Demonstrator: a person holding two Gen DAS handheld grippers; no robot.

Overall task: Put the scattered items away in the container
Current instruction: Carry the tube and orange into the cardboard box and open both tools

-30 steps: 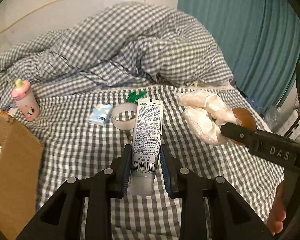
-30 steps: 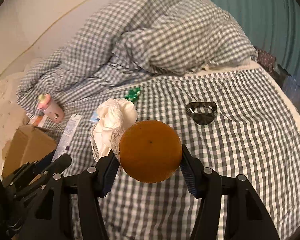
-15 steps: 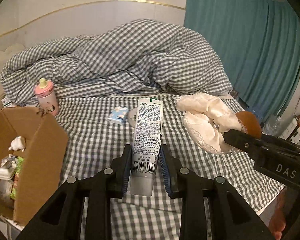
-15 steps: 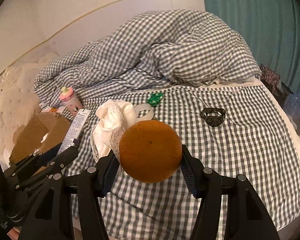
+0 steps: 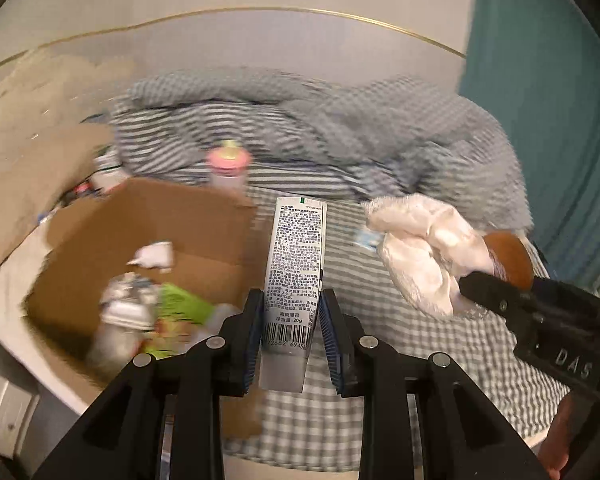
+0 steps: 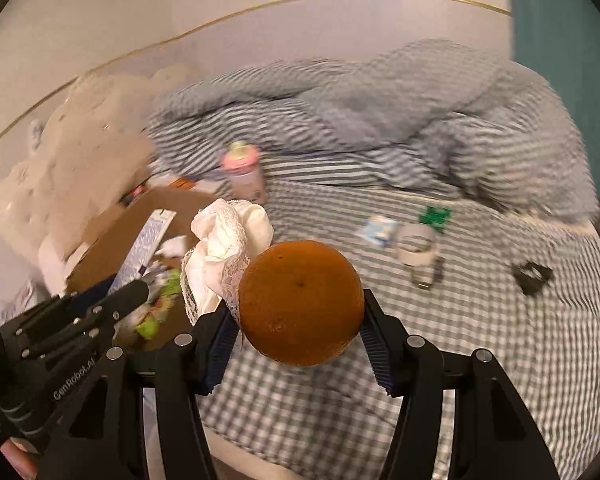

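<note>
Tube point(image 5: 294, 268), clenched in left hand-held gripper point(image 5: 292, 320), should release once above box point(image 5: 112, 248) lying left; right hand-held gripper point(image 6: 296, 320) grasps orange point(image 6: 300, 302).

Right tool point(image 6: 296, 344) clamps a round orange fruit point(image 6: 300, 302) w/ a white lace-edged cloth point(image 6: 228, 252) bunched against its left side. Left of the fruit: open brown cardboard box point(image 6: 112, 240), left tool point(image 6: 128, 290) holding a printed white tube point(image 6: 146, 246). Behind it, blurred pink bottle point(image 6: 244, 172). Right of it on the grey checked bed sheet point(image 6: 480, 360): white tape roll point(image 6: 416, 242), green packet point(image 6: 434, 216), black clip point(image 6: 534, 276).
</note>
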